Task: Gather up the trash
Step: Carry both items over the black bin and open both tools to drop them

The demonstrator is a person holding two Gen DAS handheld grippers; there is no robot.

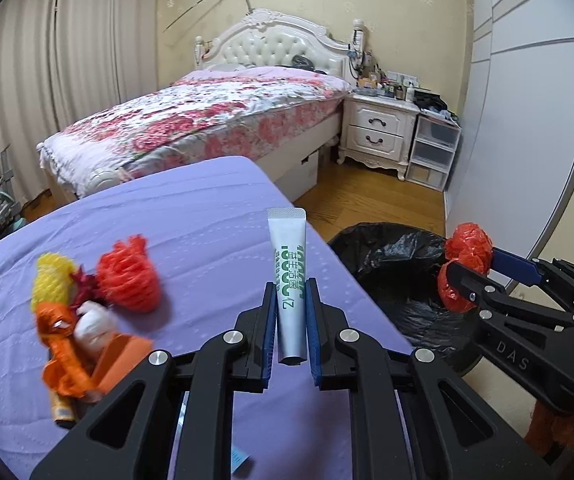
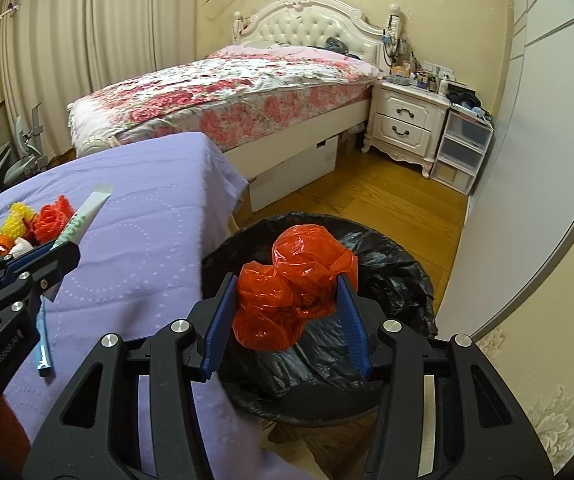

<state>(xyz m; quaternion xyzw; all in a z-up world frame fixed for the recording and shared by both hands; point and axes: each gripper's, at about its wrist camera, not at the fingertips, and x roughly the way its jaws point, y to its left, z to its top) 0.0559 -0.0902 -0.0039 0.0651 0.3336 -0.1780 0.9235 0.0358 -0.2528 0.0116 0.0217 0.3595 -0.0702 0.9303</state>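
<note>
The crumpled red bag (image 2: 293, 292) is thin, glossy plastic, as is the black bin liner (image 2: 387, 264). The tube (image 1: 289, 280) looks smooth and matt silvery; the purple tablecloth (image 1: 191, 216) is soft quilted cloth.

The bin (image 2: 387, 256) mouth lies open beneath the red bag (image 2: 295, 288); the table (image 2: 147, 240) edge crowds its left side.

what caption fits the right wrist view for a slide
Right tongs hold a crumpled red plastic bag above the black-lined bin.
</note>
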